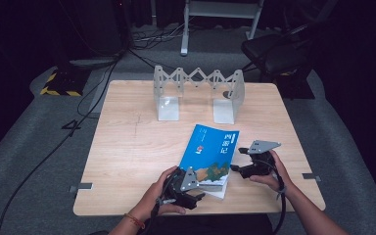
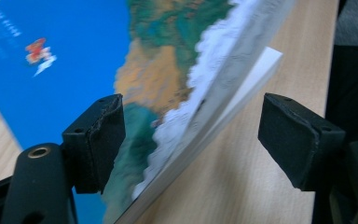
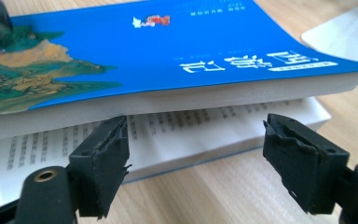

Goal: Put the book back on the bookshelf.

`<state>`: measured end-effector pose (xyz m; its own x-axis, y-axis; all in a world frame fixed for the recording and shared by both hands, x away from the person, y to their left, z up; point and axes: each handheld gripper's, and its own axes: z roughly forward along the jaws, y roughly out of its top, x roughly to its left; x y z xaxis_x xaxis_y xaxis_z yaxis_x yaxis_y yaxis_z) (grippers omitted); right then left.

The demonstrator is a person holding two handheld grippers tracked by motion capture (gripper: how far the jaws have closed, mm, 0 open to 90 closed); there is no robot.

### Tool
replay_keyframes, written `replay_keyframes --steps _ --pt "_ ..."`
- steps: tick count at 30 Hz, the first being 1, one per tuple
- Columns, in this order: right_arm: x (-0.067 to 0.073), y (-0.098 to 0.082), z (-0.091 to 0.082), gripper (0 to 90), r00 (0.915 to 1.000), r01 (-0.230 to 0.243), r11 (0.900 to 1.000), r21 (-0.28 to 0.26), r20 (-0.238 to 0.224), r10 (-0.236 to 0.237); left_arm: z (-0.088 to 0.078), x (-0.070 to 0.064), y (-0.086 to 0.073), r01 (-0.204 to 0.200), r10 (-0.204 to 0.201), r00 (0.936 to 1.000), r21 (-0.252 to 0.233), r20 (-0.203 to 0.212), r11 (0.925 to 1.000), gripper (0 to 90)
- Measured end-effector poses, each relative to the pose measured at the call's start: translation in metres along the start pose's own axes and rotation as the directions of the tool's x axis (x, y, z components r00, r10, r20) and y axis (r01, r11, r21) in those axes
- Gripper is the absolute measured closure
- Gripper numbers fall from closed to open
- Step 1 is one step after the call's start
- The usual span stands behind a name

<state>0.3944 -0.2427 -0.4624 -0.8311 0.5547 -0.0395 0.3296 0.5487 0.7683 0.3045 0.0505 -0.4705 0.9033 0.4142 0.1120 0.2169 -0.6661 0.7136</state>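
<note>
A: Lying on the wooden tabletop (image 1: pixel 127 147), near its front edge and slightly right of centre, was the blue-covered book (image 1: pixel 210 149), with a landscape picture at the end of its cover nearest me.

B: And your hands?

A: My left hand-held gripper (image 1: pixel 192 192) was at the book's near left corner. In the left gripper view its jaws stood wide apart, the left pad (image 2: pixel 95 140) over the cover and the right one (image 2: pixel 298 137) over bare tabletop, with the book's corner between them. I could not tell whether either pad touched the book.

B: The right one?

A: My right hand-held gripper (image 1: pixel 238 159) sat beside the book's right long edge. In the right gripper view its jaws were likewise apart, clamped on nothing, pointing at the page block. The blue cover and a thick section of pages were raised there, and printed pages showed in the gap beneath.

B: Anything else on the tabletop?

A: A white folding bookstand (image 1: pixel 198 93) with a zigzag back stood near the far edge, well apart from the book. A dark chair (image 1: pixel 274 51) stood on the grey floor beyond.
</note>
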Motion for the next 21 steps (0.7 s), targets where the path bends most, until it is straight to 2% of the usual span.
replay_keyframes --steps 3,5,6,7,8,9,10,12,13,14,15,18,20,21 --pt "0.000 0.006 0.000 21.7 1.0000 0.002 1.000 -0.010 0.002 -0.002 0.003 -0.003 0.001 0.020 -0.020 0.9993 -0.011 0.031 0.9997 24.7" --pt "0.000 0.010 0.000 20.9 0.9999 0.011 1.000 -0.015 0.012 -0.011 0.006 -0.006 0.005 -0.004 0.004 0.9983 -0.010 0.058 0.9999 27.6" --pt "0.001 0.012 0.000 20.9 0.9998 0.012 1.000 -0.017 0.013 -0.012 0.007 -0.008 0.007 -0.032 0.032 0.9976 0.002 0.062 0.9995 30.0" --pt "0.001 0.014 0.000 20.9 0.9999 0.012 1.000 -0.021 0.012 -0.011 0.008 -0.009 0.008 -0.041 0.041 0.9976 -0.006 0.056 0.9991 30.1" --pt "0.001 0.015 0.000 20.9 0.9999 0.011 1.000 -0.021 0.006 -0.011 0.009 -0.008 0.010 -0.015 0.017 0.9979 -0.026 0.063 0.9996 30.3" --pt "0.000 0.017 0.001 20.9 0.9999 0.013 1.000 -0.025 0.003 -0.013 0.009 -0.008 0.010 -0.015 0.017 0.9979 -0.026 0.063 0.9996 30.3" --pt "0.000 0.017 0.001 20.9 0.9999 0.013 1.000 -0.025 0.003 -0.013 0.011 -0.006 0.013 0.016 -0.014 0.9972 -0.037 0.073 0.9992 30.3" --pt "0.000 0.021 0.001 20.5 0.9998 0.022 0.999 -0.027 0.003 -0.022 0.012 -0.007 0.018 0.001 0.000 0.9982 -0.028 0.059 0.9996 30.0" --pt "0.000 0.022 0.001 20.5 0.9997 0.023 0.999 -0.027 0.003 -0.023 0.015 -0.006 0.021 0.049 -0.045 0.9965 -0.057 0.070 0.9972 30.0" --pt "0.001 0.023 0.002 20.0 0.9995 0.031 0.999 -0.025 0.004 -0.031 0.016 -0.005 0.023 0.071 -0.066 0.9955 -0.068 0.068 0.9951 29.9" --pt "0.001 0.023 0.002 20.0 0.9995 0.031 0.999 -0.025 0.004 -0.031 0.016 -0.005 0.023 0.071 -0.066 0.9955 -0.068 0.068 0.9951 30.4" --pt "0.000 0.026 0.003 18.9 0.9994 0.034 0.999 -0.023 0.000 -0.034 0.021 -0.010 0.028 0.070 -0.071 0.9975 -0.048 -0.008 0.9964 30.9" --pt "0.000 0.028 0.004 18.8 0.9996 0.026 0.999 -0.034 -0.005 -0.027 0.024 -0.011 0.031 0.102 -0.105 0.9935 -0.059 -0.045 0.9930 32.2" --pt "0.000 0.029 0.005 18.4 0.9997 0.024 0.999 -0.034 -0.006 -0.025 0.025 -0.012 0.033 0.100 -0.104 0.9926 -0.068 -0.062 0.9926 32.6"
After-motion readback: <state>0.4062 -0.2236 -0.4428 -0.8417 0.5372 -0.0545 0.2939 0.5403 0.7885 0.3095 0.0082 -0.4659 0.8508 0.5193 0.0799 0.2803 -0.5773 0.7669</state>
